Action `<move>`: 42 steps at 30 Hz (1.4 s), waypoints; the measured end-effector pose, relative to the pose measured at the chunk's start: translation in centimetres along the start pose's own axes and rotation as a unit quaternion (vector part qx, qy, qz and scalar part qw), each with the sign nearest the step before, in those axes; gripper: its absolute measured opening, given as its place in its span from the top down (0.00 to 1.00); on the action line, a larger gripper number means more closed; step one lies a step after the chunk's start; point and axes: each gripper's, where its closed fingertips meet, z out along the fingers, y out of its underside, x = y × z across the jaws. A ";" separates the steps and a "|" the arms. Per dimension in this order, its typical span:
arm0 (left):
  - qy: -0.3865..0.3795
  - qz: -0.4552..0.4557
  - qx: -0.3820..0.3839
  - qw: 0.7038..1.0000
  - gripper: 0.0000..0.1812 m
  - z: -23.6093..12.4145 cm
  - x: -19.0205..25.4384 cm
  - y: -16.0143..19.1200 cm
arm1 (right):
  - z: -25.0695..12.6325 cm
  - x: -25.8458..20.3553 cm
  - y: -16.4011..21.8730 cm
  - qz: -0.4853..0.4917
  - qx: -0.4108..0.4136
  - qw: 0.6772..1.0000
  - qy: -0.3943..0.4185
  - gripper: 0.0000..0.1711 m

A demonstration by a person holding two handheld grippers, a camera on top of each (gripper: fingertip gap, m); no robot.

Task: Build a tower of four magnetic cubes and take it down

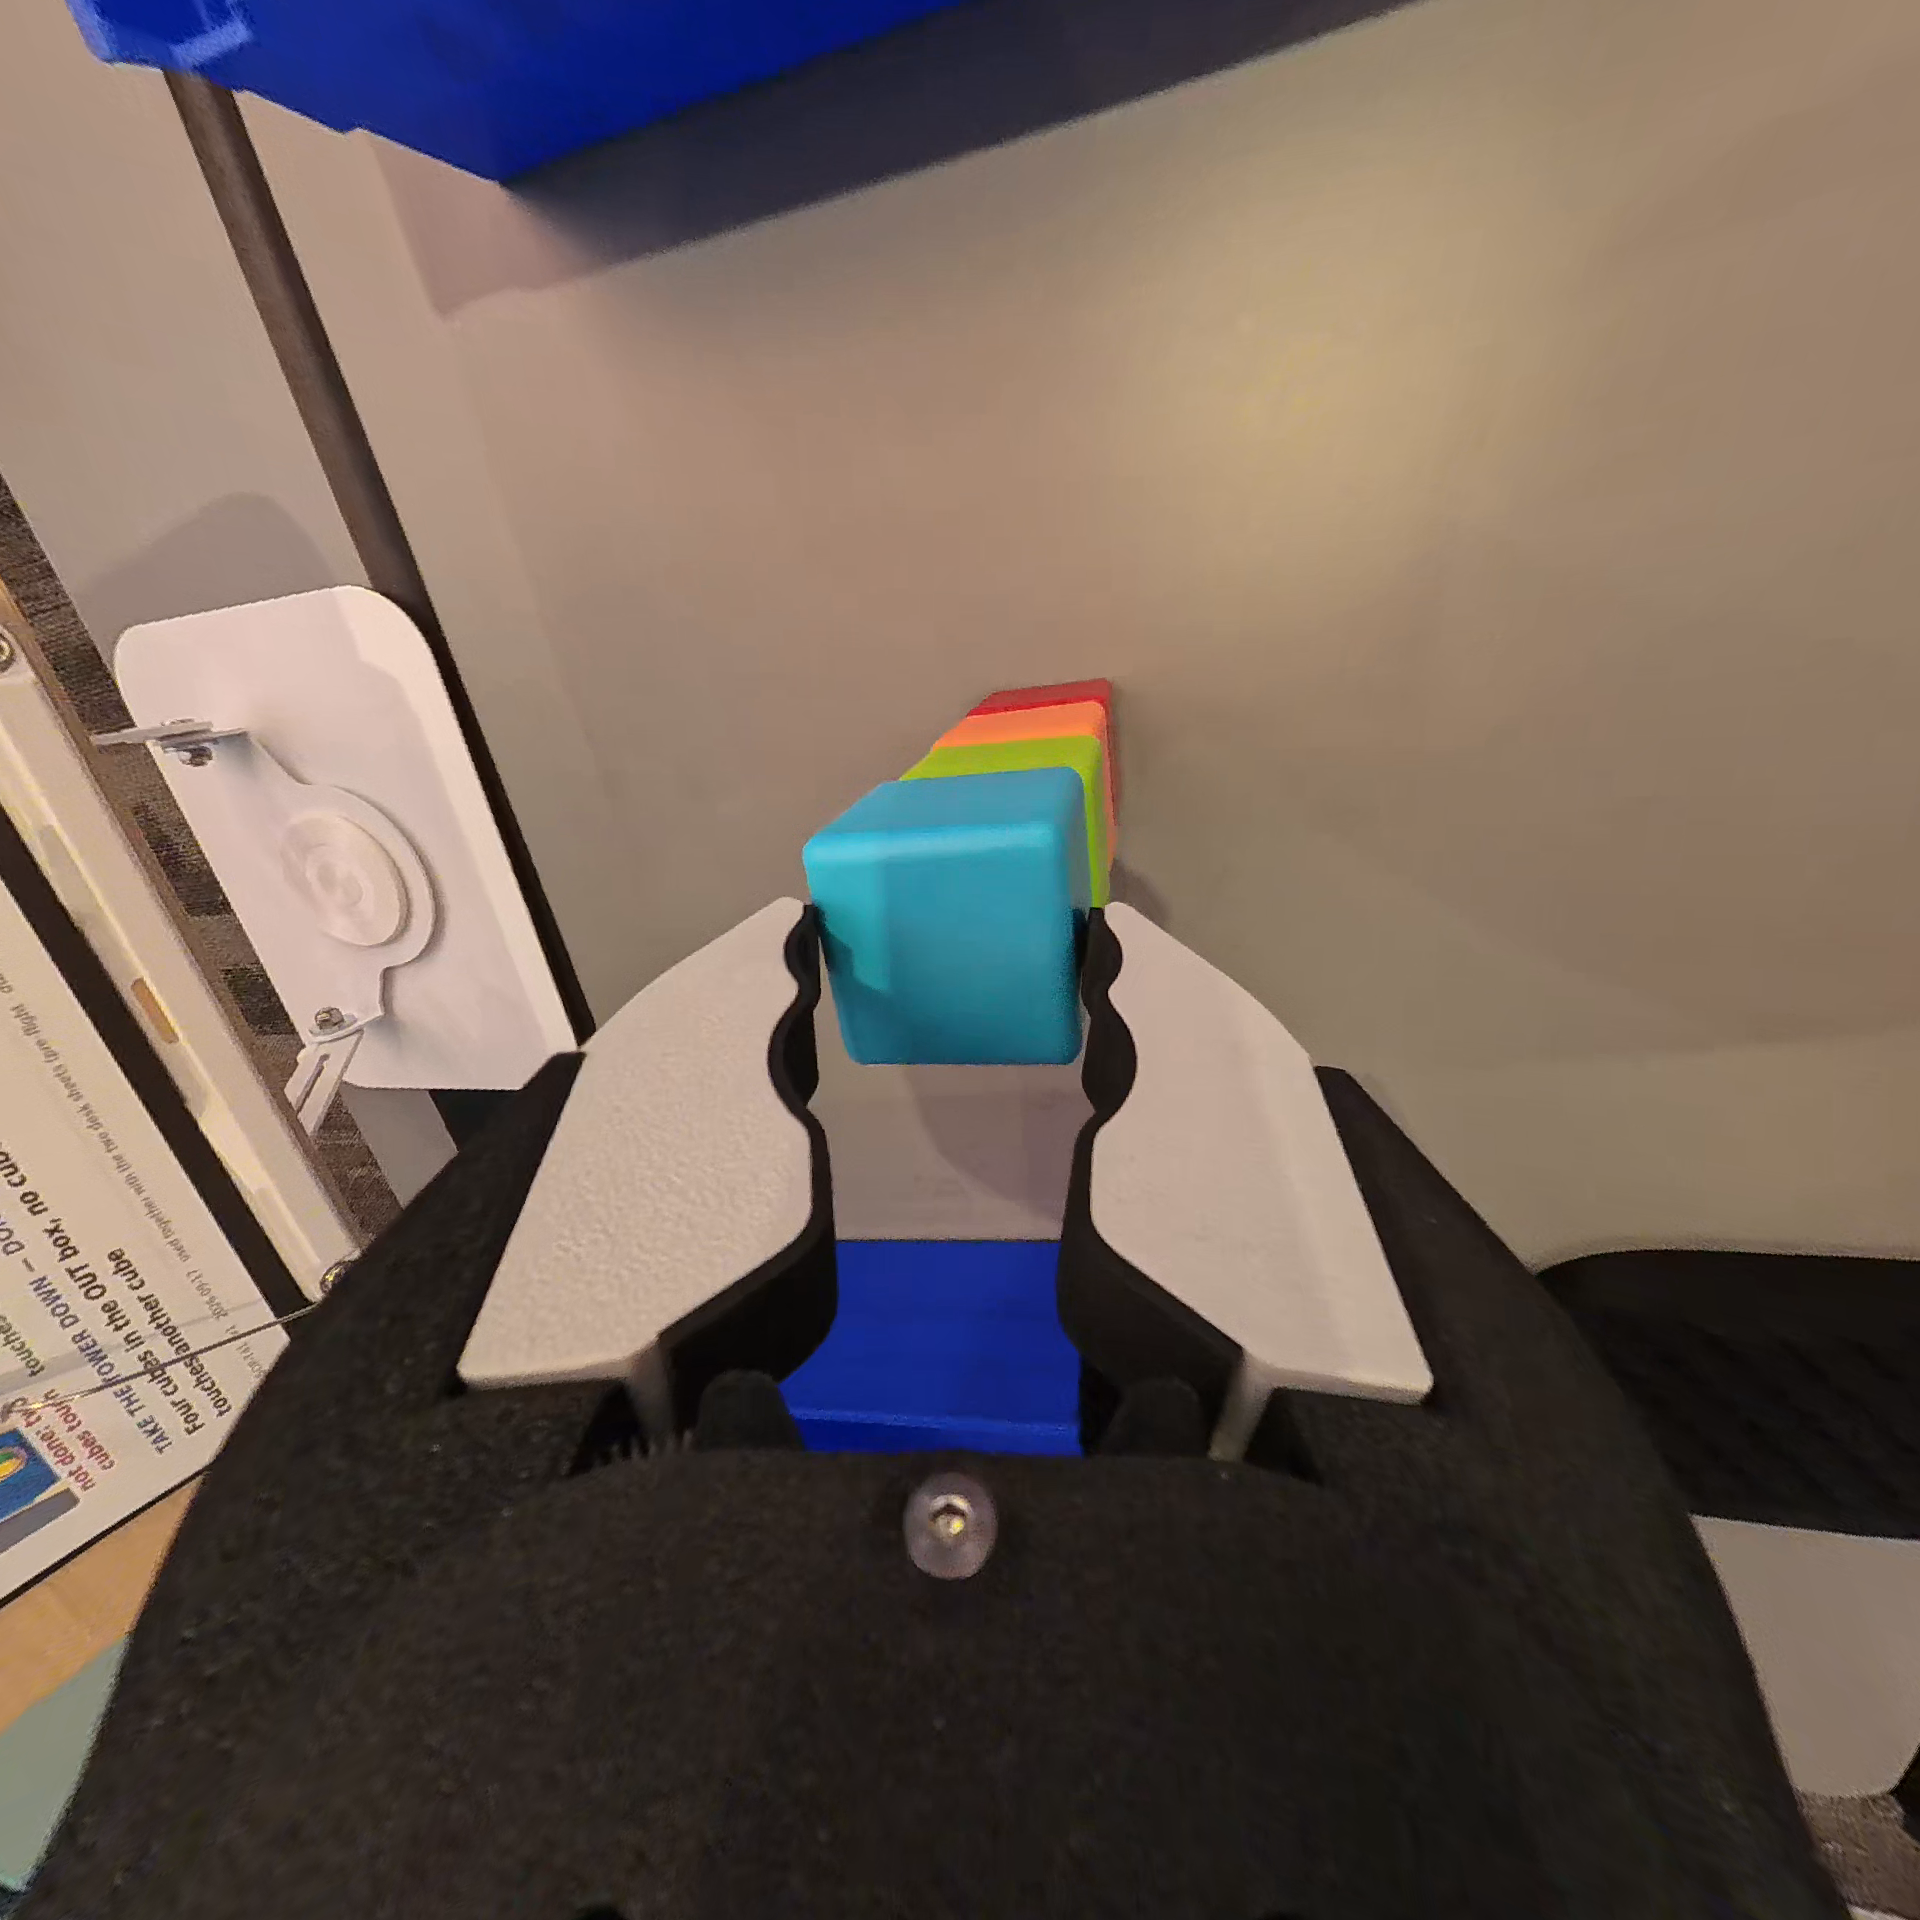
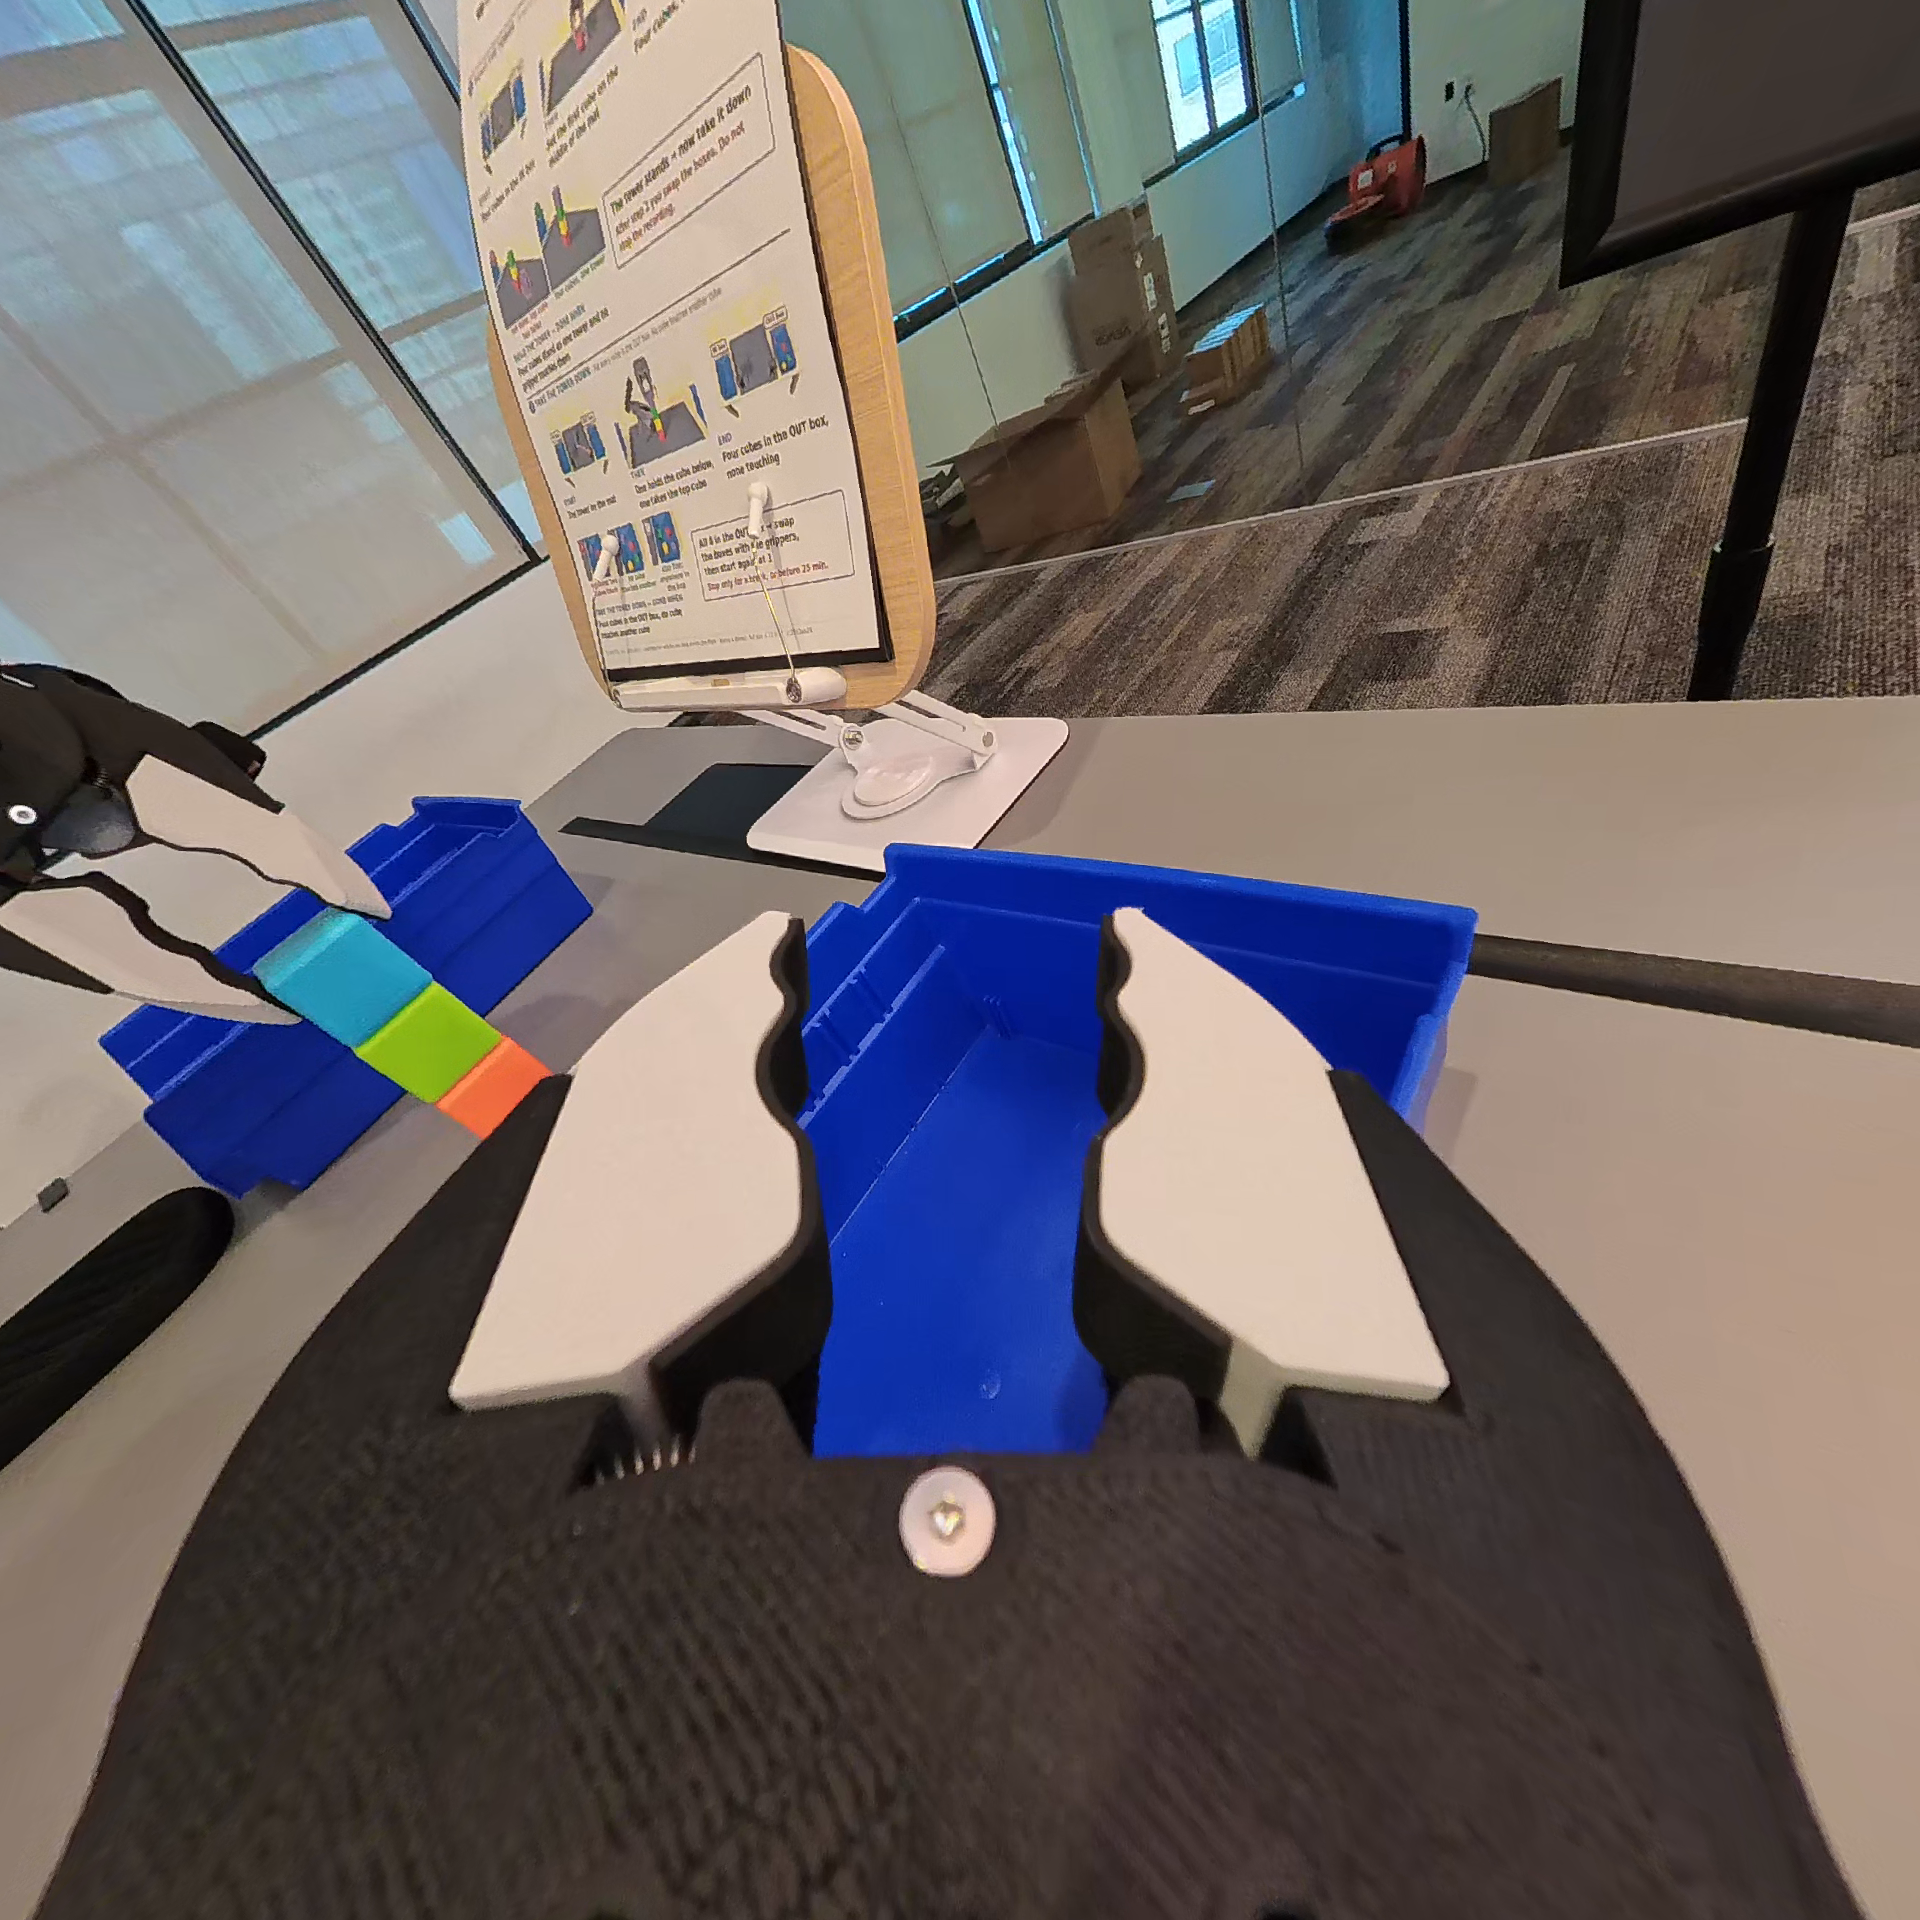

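A tower of four cubes stands on the grey table. Seen from above in the left wrist view, the light blue cube (image 1: pixel 951 914) is on top, then green (image 1: pixel 1049 774), orange (image 1: pixel 1039 727) and red (image 1: pixel 1049 694). My left gripper (image 1: pixel 951 935) is shut on the light blue top cube. In the right wrist view the left gripper (image 2: pixel 322 961) holds that blue cube (image 2: pixel 343 977), with green (image 2: pixel 431 1039) and orange (image 2: pixel 488 1091) below; the red cube is hidden. My right gripper (image 2: pixel 951 935) is open and empty above an empty blue box (image 2: pixel 1195 894).
A second blue box (image 2: pixel 457 894) stands behind the tower, and shows at the top of the left wrist view (image 1: pixel 582 83). A wooden stand with an instruction sheet (image 2: pixel 675 343) stands on a white base (image 2: pixel 914 790). A black mat edge (image 1: pixel 1745 1382) lies at the right. Tip to tip, the grippers are about 35 cm apart.
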 end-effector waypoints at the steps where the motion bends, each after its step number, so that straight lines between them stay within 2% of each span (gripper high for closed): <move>1: 0.000 0.002 0.000 1.000 0.73 0.0 0.0 0.0 | 0.0 0.0 0.0 0.000 -0.001 1.000 0.000 0.68; 5: -0.004 -0.003 0.006 1.000 0.73 0.2 -0.2 -0.3 | 0.3 0.0 0.3 -0.001 -0.008 1.000 0.000 0.68; 7: -0.016 -0.011 0.025 0.999 0.65 -0.2 -0.5 -0.7 | 0.3 0.1 0.5 -0.002 -0.013 1.000 0.000 0.68; 8: -0.026 -0.016 0.039 0.999 0.65 -0.8 -0.7 -0.8 | 0.3 0.1 0.6 -0.003 -0.015 1.000 0.001 0.68; 9: -0.031 -0.024 0.063 0.997 0.69 -1.7 -0.8 -0.9 | 0.3 0.2 0.6 -0.003 -0.016 1.000 0.002 0.68; 11: -0.062 -0.050 0.146 0.986 0.68 -4.6 -1.2 -1.7 | 0.2 0.2 0.6 -0.001 -0.014 1.000 0.002 0.68; 13: -0.109 -0.077 0.253 0.958 0.66 -8.5 -1.5 -2.1 | 0.2 0.4 0.5 0.001 -0.010 1.000 0.003 0.68; 15: -0.168 -0.108 0.353 0.914 0.64 -12.0 -1.8 -1.5 | 0.2 0.4 0.4 0.003 -0.009 1.000 0.004 0.68; 18: -0.235 -0.147 0.445 0.852 0.57 -13.4 -1.4 0.6 | 0.3 -1.1 0.0 0.005 -0.017 1.000 -0.017 0.68; 23: -0.258 -0.208 0.432 0.839 0.52 -9.6 -0.1 1.8 | 0.1 -6.0 -3.5 -0.056 0.031 0.997 -0.041 0.65; 26: -0.283 -0.225 0.435 0.825 0.51 -10.2 -0.3 1.5 | 0.2 -9.2 -5.4 -0.090 0.071 0.991 -0.064 0.63; 29: -0.244 -0.220 0.473 0.817 0.53 -12.0 0.3 0.5 | 0.5 -12.9 -6.3 -0.113 0.098 0.982 -0.120 0.59; 32: -0.198 -0.216 0.493 0.819 0.54 -12.4 1.3 0.5 | 0.1 -18.6 -6.6 -0.117 0.116 0.957 -0.240 0.58; 34: -0.190 -0.213 0.514 0.809 0.55 -12.0 1.8 1.1 | 0.0 -21.4 -6.9 -0.125 0.137 0.940 -0.285 0.58; 38: -0.148 -0.220 0.538 0.800 0.57 -10.7 1.6 2.2 | 1.7 -22.8 -7.0 -0.151 0.167 0.938 -0.264 0.62; 42: -0.093 -0.215 0.590 0.773 0.62 -11.2 2.4 1.9 | 3.2 -23.2 -6.2 -0.162 0.163 0.940 -0.251 0.69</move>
